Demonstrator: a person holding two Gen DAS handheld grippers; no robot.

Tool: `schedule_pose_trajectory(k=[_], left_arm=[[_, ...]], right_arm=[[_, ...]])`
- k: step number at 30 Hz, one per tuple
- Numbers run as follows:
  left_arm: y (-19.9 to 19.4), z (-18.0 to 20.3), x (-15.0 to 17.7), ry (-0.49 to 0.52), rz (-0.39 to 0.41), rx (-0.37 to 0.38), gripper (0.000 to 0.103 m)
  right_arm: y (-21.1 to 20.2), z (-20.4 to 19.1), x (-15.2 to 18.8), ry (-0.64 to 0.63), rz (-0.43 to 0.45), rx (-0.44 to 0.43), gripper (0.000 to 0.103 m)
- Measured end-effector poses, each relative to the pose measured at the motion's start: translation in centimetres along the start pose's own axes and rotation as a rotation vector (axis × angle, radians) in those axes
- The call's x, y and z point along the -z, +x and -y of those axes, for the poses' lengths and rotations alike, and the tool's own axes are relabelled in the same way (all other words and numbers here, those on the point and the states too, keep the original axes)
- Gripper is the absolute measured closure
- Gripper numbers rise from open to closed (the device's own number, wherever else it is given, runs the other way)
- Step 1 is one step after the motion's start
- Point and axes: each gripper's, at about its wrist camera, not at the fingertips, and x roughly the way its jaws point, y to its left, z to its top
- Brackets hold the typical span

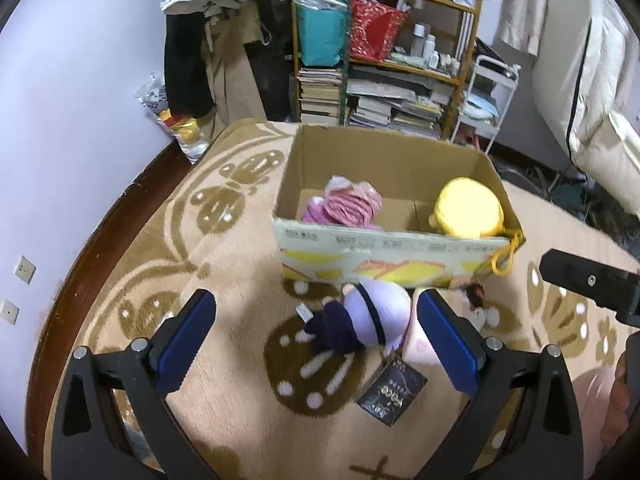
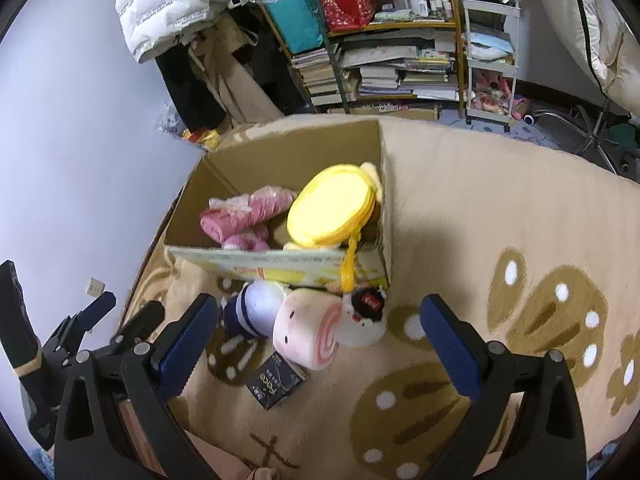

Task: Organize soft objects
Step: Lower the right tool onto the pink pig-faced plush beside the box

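Your left claw (image 1: pixel 316 344) stands at full spread with nothing between its blue pads (image 1: pixel 184 344); it touches nothing. Your right claw (image 2: pixel 320 344) is likewise wide open and empty, hovering above the patterned rug (image 2: pixel 500 208).

Directly ahead of both claws, three soft toys lie bunched together on the rug against the near wall of the cardboard box (image 1: pixel 384 248):
- a lavender plush doll (image 1: pixel 372 316) with a dark body, on the left of the group;
- a pink-and-white roll plush (image 2: pixel 308 332), touching the lavender doll;
- a small white plush with a black cap (image 2: pixel 366 316), touching the roll plush on its right.

A small black packet (image 2: pixel 276 384) lies flat on the rug just nearer to you than the toys.

Inside the box, a pink bundle in clear wrap (image 1: pixel 348 208) sits at the left and a yellow round plush (image 2: pixel 332 208) at the right. Bare cardboard floor shows between them. A yellow loop (image 2: pixel 348 268) from the yellow plush hangs over the near wall.

Open rug extends to the right of the box. The wall (image 1: pixel 80 100) and a dark wooden floor strip (image 1: pixel 140 184) bound the rug on the left. Cluttered shelves (image 1: pixel 384 60) stand behind the box.
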Motion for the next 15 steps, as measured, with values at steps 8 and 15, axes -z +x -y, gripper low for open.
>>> schedule_pose_trajectory(k=[8, 15], left_arm=[[1.4, 0.4, 1.9, -0.002, -0.054, 0.013, 0.003], [4.2, -0.1, 3.4, -0.03, -0.12, 0.027, 0.003]], right_arm=[[1.4, -0.6, 1.4, -0.052, -0.049, 0.021, 0.0], [3.9, 0.4, 2.0, -0.04, -0.133, 0.011, 0.0]])
